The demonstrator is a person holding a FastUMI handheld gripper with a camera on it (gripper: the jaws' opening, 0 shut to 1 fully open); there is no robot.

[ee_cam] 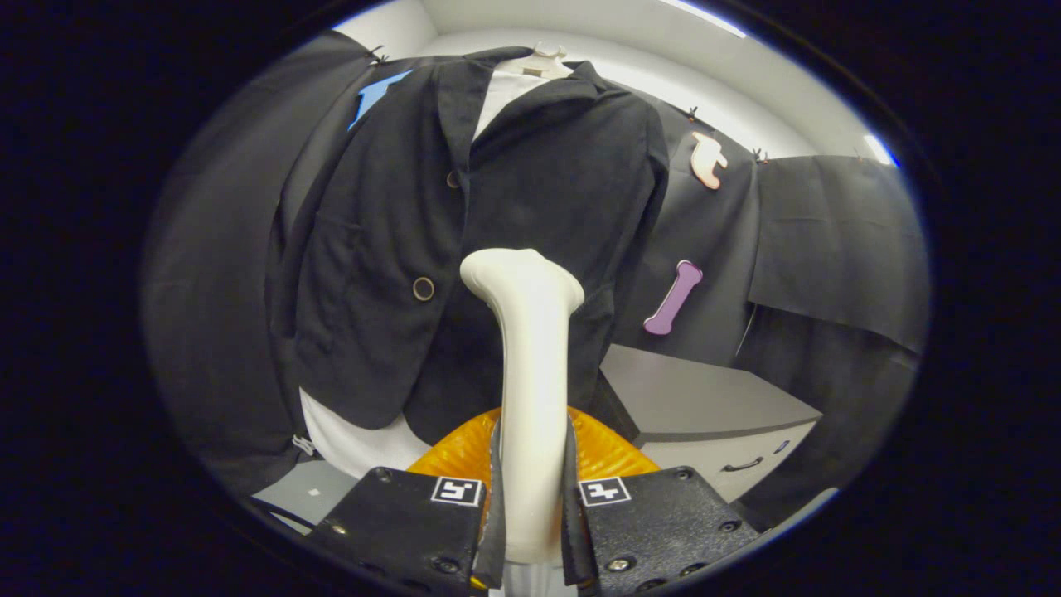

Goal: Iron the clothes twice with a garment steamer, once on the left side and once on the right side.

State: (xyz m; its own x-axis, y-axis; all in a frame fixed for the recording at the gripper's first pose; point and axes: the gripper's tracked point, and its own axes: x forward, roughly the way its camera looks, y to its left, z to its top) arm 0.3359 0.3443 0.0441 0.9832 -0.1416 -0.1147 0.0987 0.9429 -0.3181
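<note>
Holding: claw [532, 497] clamped on both sides of the white steamer [530, 373] handle, head up toward the cloth.
Jacket: dark jacket [464, 249] on a hanger [547, 56], just beyond the steamer head, flat for passes.
Contact: cannot tell.
Surface: grey surface [696, 390], drawer below, right of jacket.
Room: dark cloth wall, white ceiling.

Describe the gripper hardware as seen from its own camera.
The gripper has two flat, blocky fingers with a rough, grainy surface. Each carries a small square black-and-white marker tag near its inner edge, and round screw heads dot the corners. Thin upright pads line the inner faces. No cables or sleeves are visible.
</note>
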